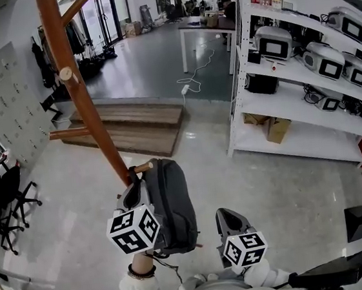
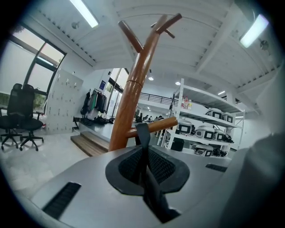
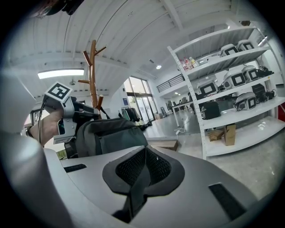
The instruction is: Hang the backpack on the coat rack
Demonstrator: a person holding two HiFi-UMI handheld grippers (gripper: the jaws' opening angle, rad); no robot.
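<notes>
The backpack (image 1: 171, 204) is shown at the coat rack (image 1: 77, 88), 5 o'clock of its pole. Its top loop (image 2: 142, 133) is drawn across a peg (image 1: 143, 168) and pinched by the left gripper (image 2: 143, 160), apparently to be seated. The right gripper (image 3: 141, 171), clenched on nothing, is held clear at 4 o'clock.

Indoor, bright, even. In the left gripper view two ceiling strip lights (image 2: 84, 12) carry most of the light. The window (image 2: 33, 67) at left adds daylight and is nearly blown out. In the right gripper view one light strip (image 3: 61, 73) glares white.

Head view: the floor (image 1: 264, 190) has a pale sheen, shadows are soft and faint, and focus is sharp at centre.

Both gripper views show heavy fisheye, with black corners and bowed shelves (image 3: 231, 67). My left tool (image 2: 143, 153) sits soft and grey close to the lens. The strap (image 2: 142, 133) pinched in its jaws is a dark band with little detail. My right tool (image 3: 144, 164) is equally soft.
</notes>
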